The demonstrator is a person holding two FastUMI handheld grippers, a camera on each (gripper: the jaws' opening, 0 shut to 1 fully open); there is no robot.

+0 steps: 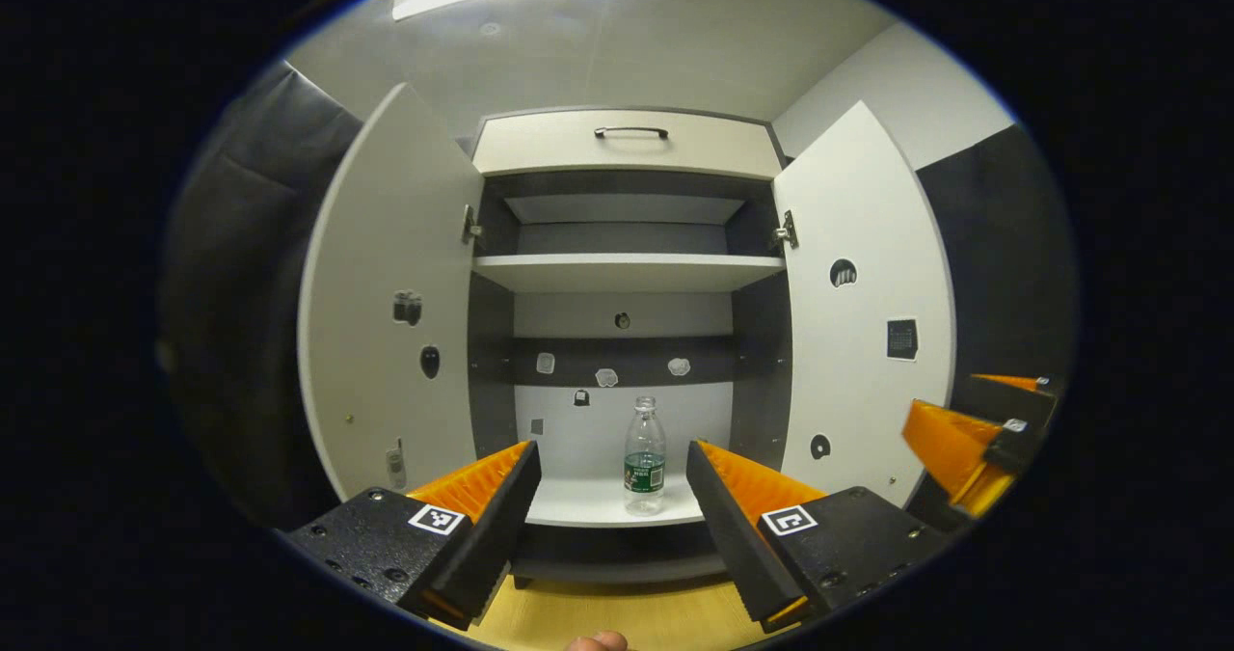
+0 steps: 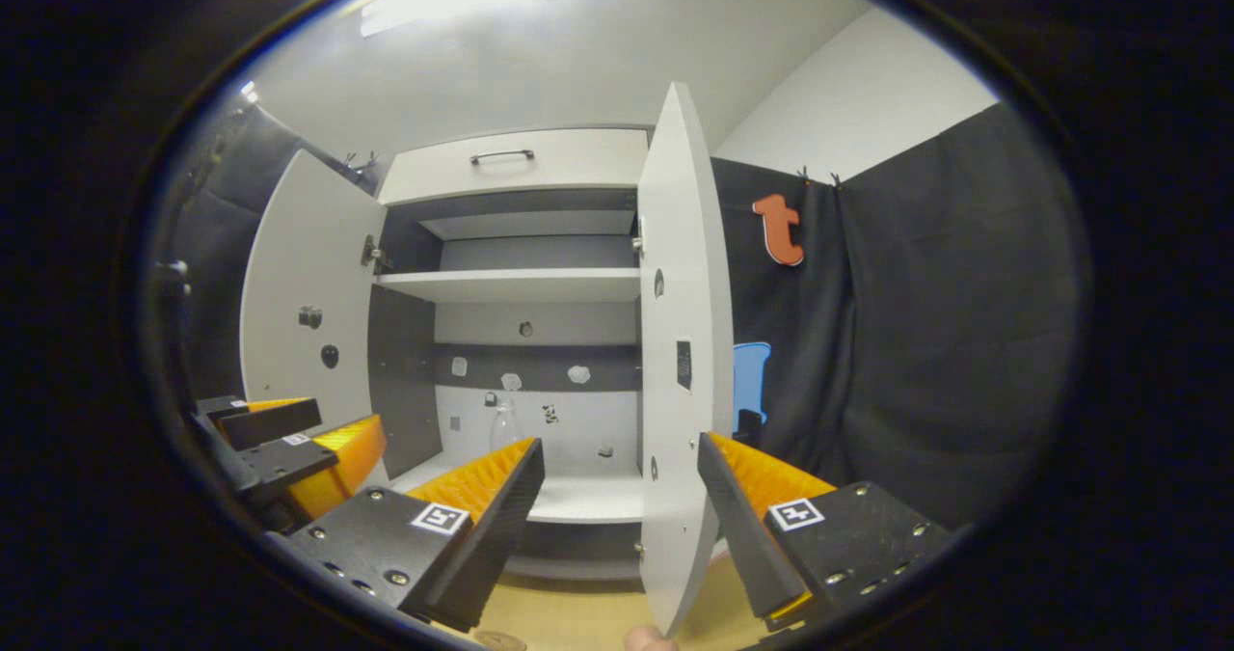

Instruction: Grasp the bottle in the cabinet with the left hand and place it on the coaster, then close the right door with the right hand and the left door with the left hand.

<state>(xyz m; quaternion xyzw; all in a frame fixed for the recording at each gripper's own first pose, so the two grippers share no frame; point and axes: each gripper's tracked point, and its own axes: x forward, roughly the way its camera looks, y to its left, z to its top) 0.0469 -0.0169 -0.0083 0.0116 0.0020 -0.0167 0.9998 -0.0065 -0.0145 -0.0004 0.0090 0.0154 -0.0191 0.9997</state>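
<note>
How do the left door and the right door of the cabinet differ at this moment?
In the right gripper view, the left door shows its broad inner face, while the right door stands almost edge-on between the right gripper's fingers. In the left gripper view, different small stickers mark the left door and the right door. Both are pale and wide open.

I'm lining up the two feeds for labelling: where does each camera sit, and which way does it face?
Left gripper view: rides the left tool, facing squarely into the open cabinet at the bottle; a fingertip shows below.
Right gripper view: rides the right tool, facing the right door nearly edge-on.
Shared: cabinet, bottle, both doors.
</note>
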